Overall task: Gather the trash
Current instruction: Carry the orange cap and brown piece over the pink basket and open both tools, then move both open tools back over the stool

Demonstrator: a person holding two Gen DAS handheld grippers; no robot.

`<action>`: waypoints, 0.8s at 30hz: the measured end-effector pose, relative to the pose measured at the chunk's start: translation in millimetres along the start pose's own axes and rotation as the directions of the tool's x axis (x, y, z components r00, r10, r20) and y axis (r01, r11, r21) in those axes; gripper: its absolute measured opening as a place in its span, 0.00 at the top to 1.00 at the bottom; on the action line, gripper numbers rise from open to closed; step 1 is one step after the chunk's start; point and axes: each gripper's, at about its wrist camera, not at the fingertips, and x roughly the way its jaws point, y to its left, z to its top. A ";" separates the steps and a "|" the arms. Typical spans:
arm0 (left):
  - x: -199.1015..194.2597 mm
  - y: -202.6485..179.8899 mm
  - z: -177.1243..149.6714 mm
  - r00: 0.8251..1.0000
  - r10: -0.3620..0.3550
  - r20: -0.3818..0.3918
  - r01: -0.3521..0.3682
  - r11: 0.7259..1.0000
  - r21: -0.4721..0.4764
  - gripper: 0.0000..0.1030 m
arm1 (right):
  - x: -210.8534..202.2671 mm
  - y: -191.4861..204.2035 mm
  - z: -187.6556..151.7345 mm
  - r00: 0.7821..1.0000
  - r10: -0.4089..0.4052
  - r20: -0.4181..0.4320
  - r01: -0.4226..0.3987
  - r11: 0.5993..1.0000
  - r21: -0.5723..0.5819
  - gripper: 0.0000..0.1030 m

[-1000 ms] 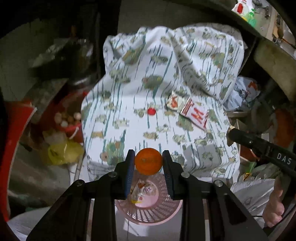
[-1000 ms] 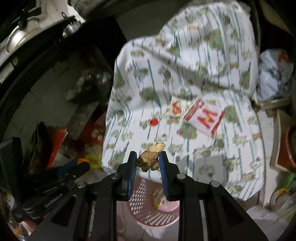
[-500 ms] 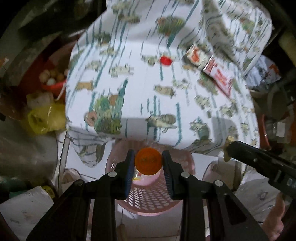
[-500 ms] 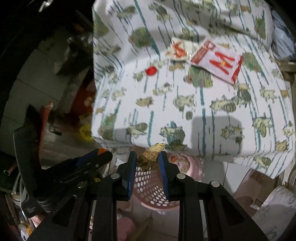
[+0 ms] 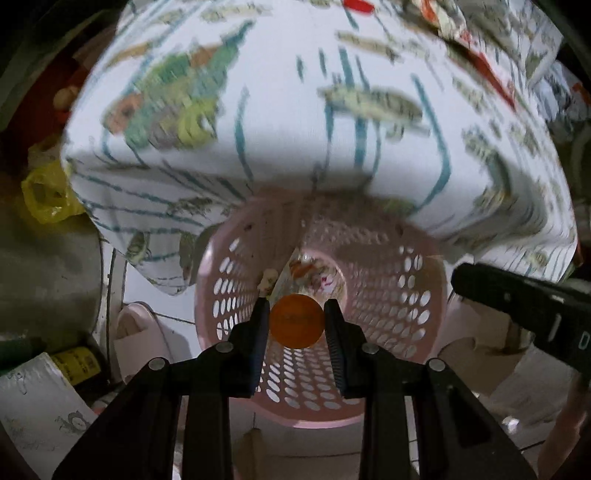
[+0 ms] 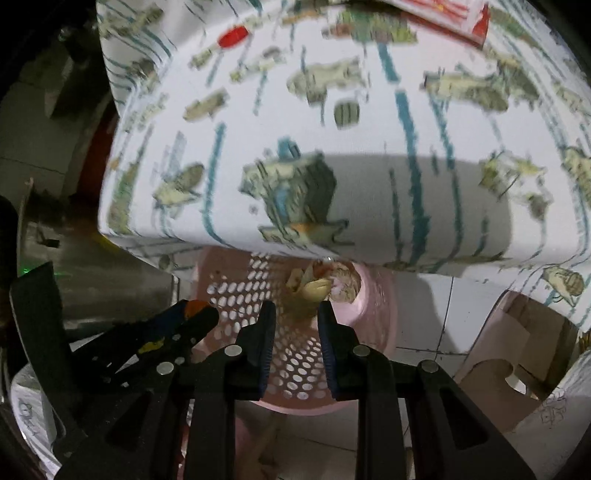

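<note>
The black two-finger left gripper [image 5: 296,325] points straight down, jaws clamped; the black right gripper [image 6: 296,320] tilts steeply downward, jaws clamped.

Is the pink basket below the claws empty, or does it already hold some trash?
Not empty: the pink basket already holds crumpled wrappers at its bottom, seen through its open top.

Pale pink basket [image 5: 388,295] pierced all over with rows of oval holes, an orange cap [image 5: 296,320] above it between black fingers [image 5: 258,332] with blue pads. Beside the basket, a white cloth [image 6: 332,129] printed with teal streaks and olive-green cartoon figures. Yellowish-brown crumpled scrap [image 6: 308,295] over the basket; farther back on the cloth, a small red cap [image 6: 232,37] and a red-and-white packet [image 6: 461,18].
</note>
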 end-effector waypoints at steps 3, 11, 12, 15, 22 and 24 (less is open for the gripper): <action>15.8 -1.3 -8.4 0.999 0.000 -0.053 0.000 1.000 0.004 0.72 | 13.3 -2.0 -2.9 1.000 -0.005 -0.027 0.005 1.000 0.005 0.74; 39.1 -7.2 -22.2 0.992 0.018 -0.125 -0.013 0.999 0.043 0.71 | 27.6 -6.2 -11.8 0.998 -0.032 -0.059 0.032 0.999 0.005 0.74; 40.1 -5.5 -22.4 0.992 0.021 -0.128 -0.015 0.999 0.048 0.67 | 29.0 -5.5 -11.6 0.998 -0.034 -0.061 0.035 0.999 0.005 0.74; 39.3 -7.5 -23.1 0.991 0.057 -0.121 -0.050 0.997 0.059 0.26 | 31.1 -6.7 -11.4 0.997 -0.045 -0.061 0.046 0.999 0.006 0.74; 30.5 -7.9 -18.6 0.993 0.068 -0.099 -0.063 0.996 0.056 0.19 | 18.8 -15.0 -7.0 0.998 -0.050 -0.029 0.051 0.998 0.037 0.74; 20.4 -9.6 -16.5 0.994 0.089 -0.062 -0.085 0.994 0.063 0.19 | 12.6 -14.6 -6.0 0.999 -0.045 -0.016 0.046 0.998 0.048 0.74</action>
